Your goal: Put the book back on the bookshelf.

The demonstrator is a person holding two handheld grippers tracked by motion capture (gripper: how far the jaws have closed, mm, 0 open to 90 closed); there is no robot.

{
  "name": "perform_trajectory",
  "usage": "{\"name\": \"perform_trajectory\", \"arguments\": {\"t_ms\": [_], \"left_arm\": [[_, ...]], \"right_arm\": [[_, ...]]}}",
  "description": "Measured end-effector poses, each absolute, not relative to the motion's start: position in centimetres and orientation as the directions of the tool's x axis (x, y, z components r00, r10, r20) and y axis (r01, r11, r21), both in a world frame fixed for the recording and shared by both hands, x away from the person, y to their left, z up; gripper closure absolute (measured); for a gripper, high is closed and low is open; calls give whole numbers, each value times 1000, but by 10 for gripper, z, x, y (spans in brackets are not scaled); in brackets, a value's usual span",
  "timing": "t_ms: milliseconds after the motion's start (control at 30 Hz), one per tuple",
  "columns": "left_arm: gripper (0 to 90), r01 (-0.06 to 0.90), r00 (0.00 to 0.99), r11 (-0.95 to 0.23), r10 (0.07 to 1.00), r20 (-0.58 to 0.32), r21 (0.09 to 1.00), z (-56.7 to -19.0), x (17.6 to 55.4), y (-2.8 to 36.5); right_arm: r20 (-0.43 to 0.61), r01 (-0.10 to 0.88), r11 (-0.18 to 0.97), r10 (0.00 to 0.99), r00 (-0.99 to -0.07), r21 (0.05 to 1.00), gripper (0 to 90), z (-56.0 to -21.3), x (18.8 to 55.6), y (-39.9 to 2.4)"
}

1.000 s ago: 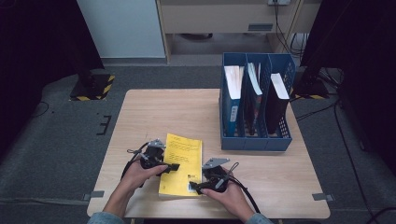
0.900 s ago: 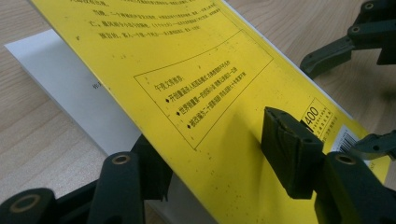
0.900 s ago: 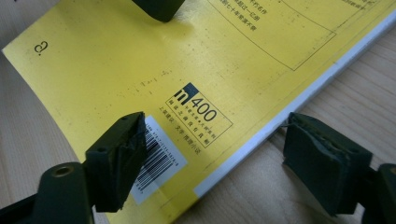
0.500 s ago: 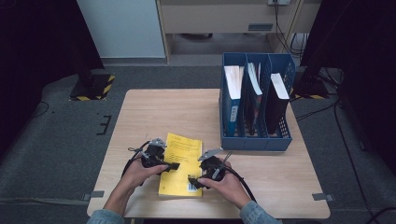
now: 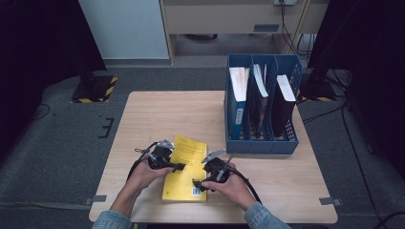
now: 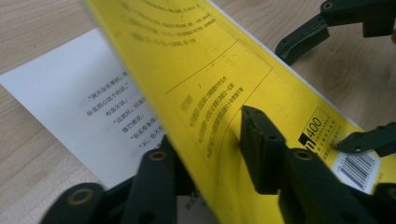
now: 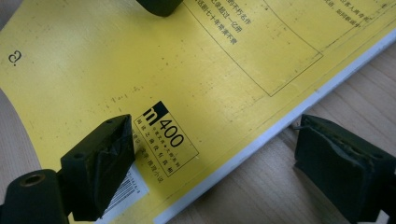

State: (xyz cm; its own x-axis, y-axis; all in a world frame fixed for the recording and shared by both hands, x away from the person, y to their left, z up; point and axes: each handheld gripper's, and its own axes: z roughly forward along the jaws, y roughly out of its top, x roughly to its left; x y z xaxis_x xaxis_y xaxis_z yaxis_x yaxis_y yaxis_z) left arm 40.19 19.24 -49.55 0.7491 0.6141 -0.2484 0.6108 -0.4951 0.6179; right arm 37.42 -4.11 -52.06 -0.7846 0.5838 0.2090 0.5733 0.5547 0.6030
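File rack [image 5: 260, 143] just beside yellow book [image 5: 186, 169], nothing between.

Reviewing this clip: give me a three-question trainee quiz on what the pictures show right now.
1. True or false: the left gripper pinches the lifted cover of the thin yellow paperback book.
2. How many compartments has the blue plastic file rack? A two, B three, C four.
3. How do the right gripper jaws stand?

Key: 1 true. 2 B. 3 Open, astride the book's edge, one over the cover, one over the wooden table.
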Motion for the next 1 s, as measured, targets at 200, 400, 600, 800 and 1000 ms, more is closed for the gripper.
{"name": "perform_trajectory", "arguments": {"t_ms": [200,400,600,800,1000], "left_arm": [[774,579,766,-497,604,-222,646,-489,398,190],[799,566,770,-473,595,-229,675,-483,395,190],[817,557,776,-472,589,-226,683,-480,392,190],[819,545,787,-475,574,-226,692,-472,391,191],[821,521,807,-486,548,-219,702,-464,387,191]], "right_arm": [[221,572,566,569,-792,594,138,-520,383,-43],[255,588,533,570,-781,608,167,-521,391,-48],[270,591,531,562,-782,607,172,-521,396,-50],[307,604,518,547,-778,606,155,-521,401,-52],[362,609,526,502,-786,593,149,-521,410,-53]]}}
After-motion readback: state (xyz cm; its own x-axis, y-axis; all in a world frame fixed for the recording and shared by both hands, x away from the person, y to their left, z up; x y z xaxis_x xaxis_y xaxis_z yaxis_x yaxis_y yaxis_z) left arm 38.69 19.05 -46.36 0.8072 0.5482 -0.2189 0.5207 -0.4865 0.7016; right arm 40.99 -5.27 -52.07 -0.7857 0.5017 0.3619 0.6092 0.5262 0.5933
